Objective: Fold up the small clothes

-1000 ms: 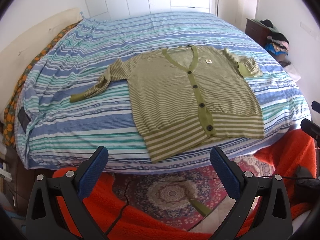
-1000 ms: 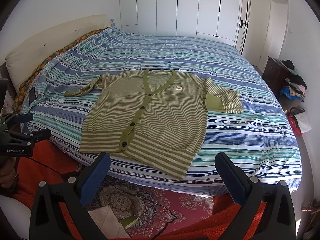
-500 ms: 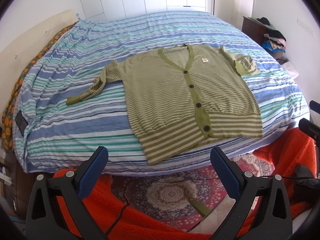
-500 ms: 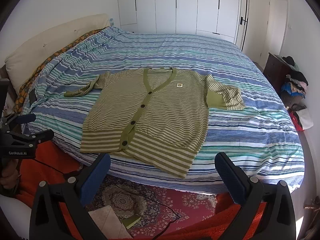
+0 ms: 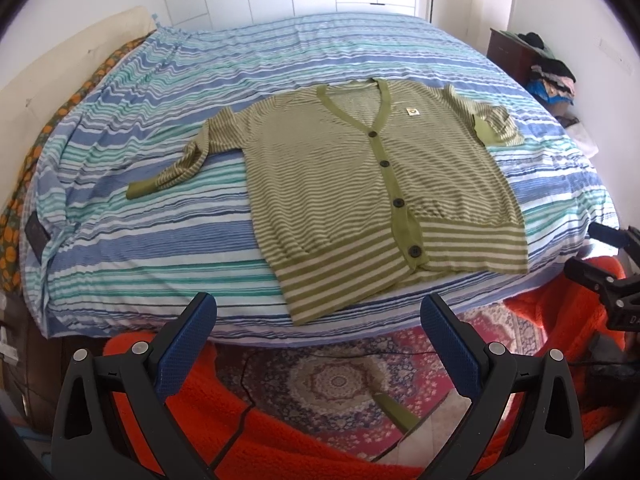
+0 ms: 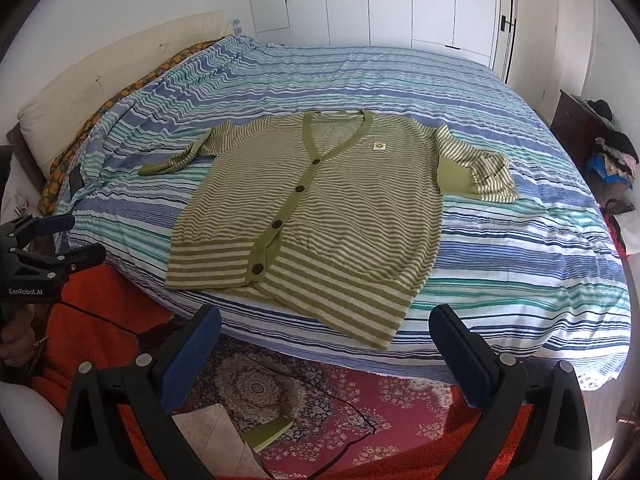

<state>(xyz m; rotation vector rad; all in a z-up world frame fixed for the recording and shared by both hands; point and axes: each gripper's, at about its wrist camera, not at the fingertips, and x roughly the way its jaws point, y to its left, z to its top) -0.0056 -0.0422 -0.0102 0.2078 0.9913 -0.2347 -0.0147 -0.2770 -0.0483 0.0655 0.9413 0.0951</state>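
Observation:
A green and cream striped cardigan (image 5: 360,184) (image 6: 320,208) lies flat and buttoned on the striped bedspread (image 5: 160,220) (image 6: 520,248), hem toward me. Its left sleeve (image 5: 180,168) stretches out sideways; its right sleeve (image 6: 476,172) is folded back on itself. My left gripper (image 5: 316,320) is open, hanging over the floor short of the bed's near edge, nothing between its blue pads. My right gripper (image 6: 324,332) is open too, also short of the bed edge, below the cardigan's hem. Each gripper shows at the edge of the other's view.
A patterned red rug (image 5: 332,380) (image 6: 312,392) and orange fleece (image 5: 280,448) cover the floor below the grippers. A dark cabinet with piled clothes (image 5: 548,76) (image 6: 612,152) stands at the right. Cream headboard (image 6: 100,80) at the left, white wardrobes (image 6: 400,0) behind the bed.
Both grippers have moved slightly up and toward the bed, so the cardigan sits a little lower and larger in view. Both stay open; the cardigan has not moved.

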